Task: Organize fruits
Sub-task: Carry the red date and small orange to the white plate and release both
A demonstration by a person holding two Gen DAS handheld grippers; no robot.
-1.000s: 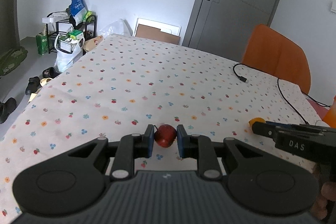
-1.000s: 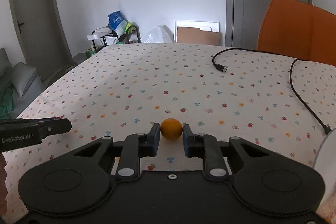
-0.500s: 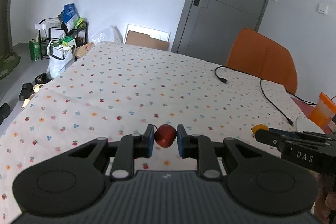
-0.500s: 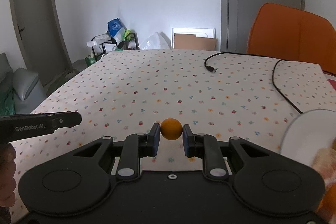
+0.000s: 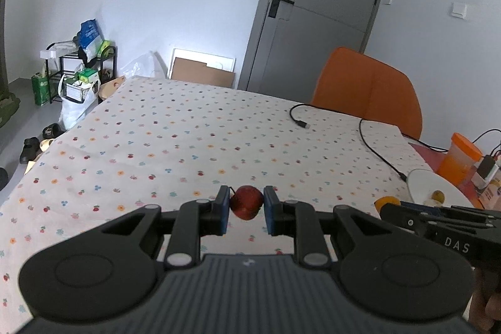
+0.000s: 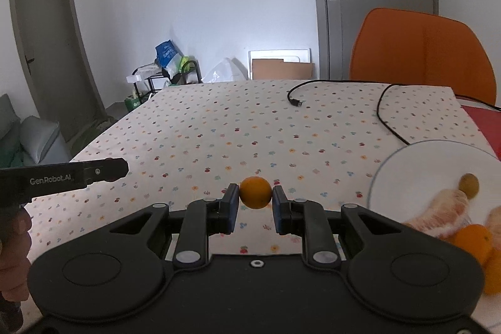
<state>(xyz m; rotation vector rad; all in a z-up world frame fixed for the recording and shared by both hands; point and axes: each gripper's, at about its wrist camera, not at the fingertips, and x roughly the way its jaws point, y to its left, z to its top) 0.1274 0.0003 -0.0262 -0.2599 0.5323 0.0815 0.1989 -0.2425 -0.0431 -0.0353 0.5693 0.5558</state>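
Note:
In the left wrist view my left gripper (image 5: 245,204) is shut on a small dark red fruit (image 5: 247,202), held above the flowered tablecloth (image 5: 188,140). My right gripper (image 6: 255,197) is shut on a small orange (image 6: 255,192), also off the cloth. A white plate (image 6: 416,174) lies at the right, holding a small yellow-brown fruit (image 6: 468,184), peeled pale segments (image 6: 438,216) and oranges (image 6: 472,241). The same plate (image 5: 419,182) shows at the right edge of the left wrist view, beyond the right gripper's side.
A black cable (image 6: 380,111) runs across the far right of the table. An orange chair (image 6: 422,52) stands behind it. An orange-lidded cup (image 5: 460,158) sits by the plate. A rack with bags (image 5: 78,68) stands on the floor at the left.
Both grippers have carried their fruits to the right across the table and slightly up. The white plate has come into view on the right in both views.

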